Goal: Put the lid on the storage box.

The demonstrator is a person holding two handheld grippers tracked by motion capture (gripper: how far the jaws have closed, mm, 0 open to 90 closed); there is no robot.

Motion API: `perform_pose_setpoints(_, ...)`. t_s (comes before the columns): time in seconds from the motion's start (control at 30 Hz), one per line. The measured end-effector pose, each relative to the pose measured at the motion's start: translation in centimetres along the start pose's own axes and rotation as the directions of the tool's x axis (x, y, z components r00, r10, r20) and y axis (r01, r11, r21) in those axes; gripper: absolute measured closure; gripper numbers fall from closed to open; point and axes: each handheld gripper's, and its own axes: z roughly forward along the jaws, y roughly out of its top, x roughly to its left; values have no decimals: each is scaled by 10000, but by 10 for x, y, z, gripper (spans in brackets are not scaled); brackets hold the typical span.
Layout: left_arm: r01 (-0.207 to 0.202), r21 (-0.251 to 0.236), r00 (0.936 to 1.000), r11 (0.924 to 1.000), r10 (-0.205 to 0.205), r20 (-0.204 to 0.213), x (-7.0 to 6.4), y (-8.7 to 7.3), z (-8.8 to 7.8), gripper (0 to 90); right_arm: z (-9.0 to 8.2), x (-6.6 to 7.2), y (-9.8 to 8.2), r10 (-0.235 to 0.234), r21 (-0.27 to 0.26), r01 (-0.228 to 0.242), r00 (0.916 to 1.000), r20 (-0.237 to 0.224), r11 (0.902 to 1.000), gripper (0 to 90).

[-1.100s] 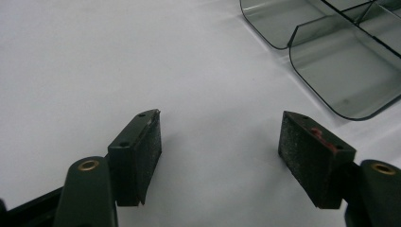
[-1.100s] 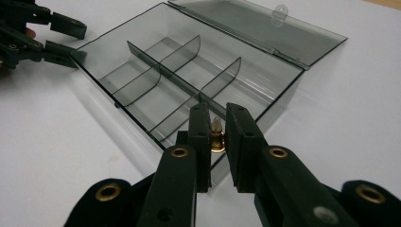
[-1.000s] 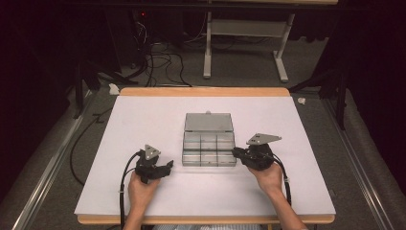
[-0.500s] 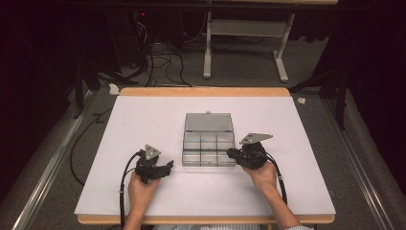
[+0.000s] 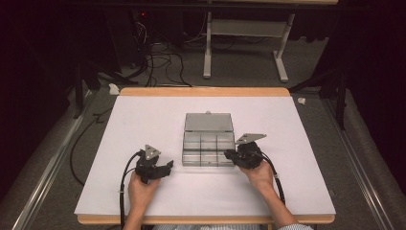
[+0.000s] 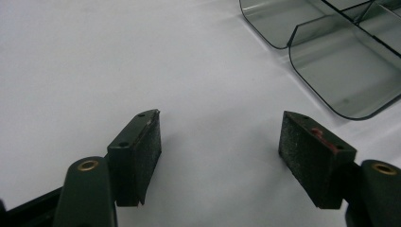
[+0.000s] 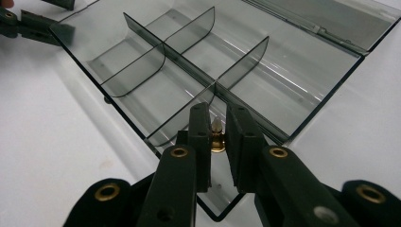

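A clear smoky-grey compartment box [image 5: 208,143] lies in the middle of the white table, with its lid [image 5: 209,122] folded open at the far side. My right gripper [image 5: 230,155] is at the box's near right corner. In the right gripper view this gripper [image 7: 217,127] is shut on a small brass piece with a pale tip [image 7: 217,137], held just over the box's dividers [image 7: 165,71]. My left gripper [image 5: 167,167] rests on the table left of the box. Its jaws [image 6: 220,156] stand open with nothing between them, and the box's rounded corner [image 6: 340,75] lies ahead.
The table top [image 5: 287,124] is a plain white sheet with a wooden edge. The box's compartments look bare. My left gripper [image 7: 28,23] also appears beyond the box in the right gripper view. Cables and a desk frame [image 5: 239,48] lie on the floor behind the table.
My right hand has shifted slightly left, bringing its gripper in over the box's near right corner. The left gripper has stayed put.
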Motion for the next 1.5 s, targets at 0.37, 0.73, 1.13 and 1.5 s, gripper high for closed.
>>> perform_pose_setpoints(0.37,6,-2,10000,10000,-6,3,0,0,0,308,5,0,0,43,250,-43,10000,15,9997,818)
perform_pose_setpoints(0.73,4,-1,10000,10000,-4,5,0,0,0,308,4,-1,-1,109,120,-109,9999,0,9999,796)
perform_pose_setpoints(1.13,10,-2,10000,10000,-10,6,0,0,0,308,-11,-2,-4,173,-475,-165,9997,159,9987,776)
perform_pose_setpoints(1.5,4,0,10000,10000,-4,6,0,0,0,308,-24,-11,-12,528,-882,-503,9983,259,9948,759)
